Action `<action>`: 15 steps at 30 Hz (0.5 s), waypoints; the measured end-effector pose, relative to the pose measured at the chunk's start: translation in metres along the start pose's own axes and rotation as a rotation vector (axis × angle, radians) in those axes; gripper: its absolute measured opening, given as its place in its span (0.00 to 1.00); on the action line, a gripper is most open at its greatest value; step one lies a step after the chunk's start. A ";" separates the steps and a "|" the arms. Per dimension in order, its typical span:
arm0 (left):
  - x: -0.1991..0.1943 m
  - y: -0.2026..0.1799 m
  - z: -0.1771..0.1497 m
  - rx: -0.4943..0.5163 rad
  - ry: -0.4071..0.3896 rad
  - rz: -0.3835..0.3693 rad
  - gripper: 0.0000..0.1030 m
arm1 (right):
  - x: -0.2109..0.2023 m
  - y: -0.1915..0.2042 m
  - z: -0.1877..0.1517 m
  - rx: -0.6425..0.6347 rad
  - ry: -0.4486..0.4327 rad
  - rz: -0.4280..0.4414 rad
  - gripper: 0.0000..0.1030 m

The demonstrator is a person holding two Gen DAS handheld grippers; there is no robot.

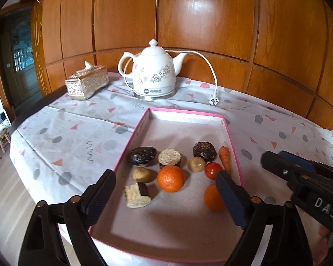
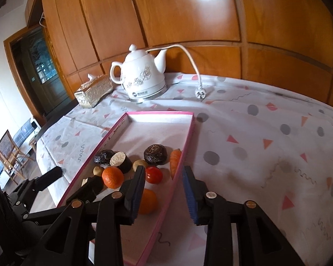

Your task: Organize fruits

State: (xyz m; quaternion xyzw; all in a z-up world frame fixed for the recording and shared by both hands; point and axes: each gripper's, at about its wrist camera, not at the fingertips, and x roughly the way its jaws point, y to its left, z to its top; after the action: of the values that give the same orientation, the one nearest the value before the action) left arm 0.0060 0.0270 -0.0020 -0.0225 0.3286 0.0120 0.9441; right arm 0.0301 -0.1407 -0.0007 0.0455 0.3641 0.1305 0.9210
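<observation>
Your left gripper (image 1: 164, 190) stood wide open and empty over the tray (image 1: 189, 110); the right gripper (image 2: 164, 190) gaped narrowly, empty. Lifting straight would have spared the oranges (image 1: 170, 178).

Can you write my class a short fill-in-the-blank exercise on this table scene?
1. The fruits lie in a shallow tray with a ____ rim.
2. The tray holds ____ oranges.
3. The white kettle's plug lies ____ on the tablecloth.
4. Beside the kettle stands a ____ box.

Answers: pink; two; unplugged; tissue
</observation>
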 end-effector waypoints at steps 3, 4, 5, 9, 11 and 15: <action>-0.013 0.004 -0.007 -0.012 -0.026 -0.005 0.97 | -0.012 -0.001 -0.011 0.002 -0.031 -0.061 0.36; -0.016 0.005 -0.009 -0.014 -0.030 -0.002 0.98 | -0.015 -0.002 -0.015 0.006 -0.037 -0.075 0.36; -0.018 0.005 -0.011 -0.012 -0.032 0.003 0.98 | -0.018 -0.003 -0.021 0.018 -0.041 -0.087 0.36; -0.023 0.008 -0.018 -0.014 -0.035 0.004 1.00 | -0.016 -0.011 -0.036 0.040 -0.015 -0.133 0.36; -0.024 0.009 -0.020 -0.020 -0.031 0.005 1.00 | -0.012 -0.015 -0.041 0.045 0.005 -0.152 0.36; -0.027 0.008 -0.021 -0.022 -0.038 0.003 1.00 | -0.009 -0.018 -0.048 0.044 0.020 -0.164 0.36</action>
State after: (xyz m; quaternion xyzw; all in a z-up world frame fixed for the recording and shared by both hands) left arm -0.0281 0.0338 -0.0020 -0.0319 0.3102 0.0174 0.9500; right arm -0.0055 -0.1607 -0.0327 0.0344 0.3786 0.0468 0.9237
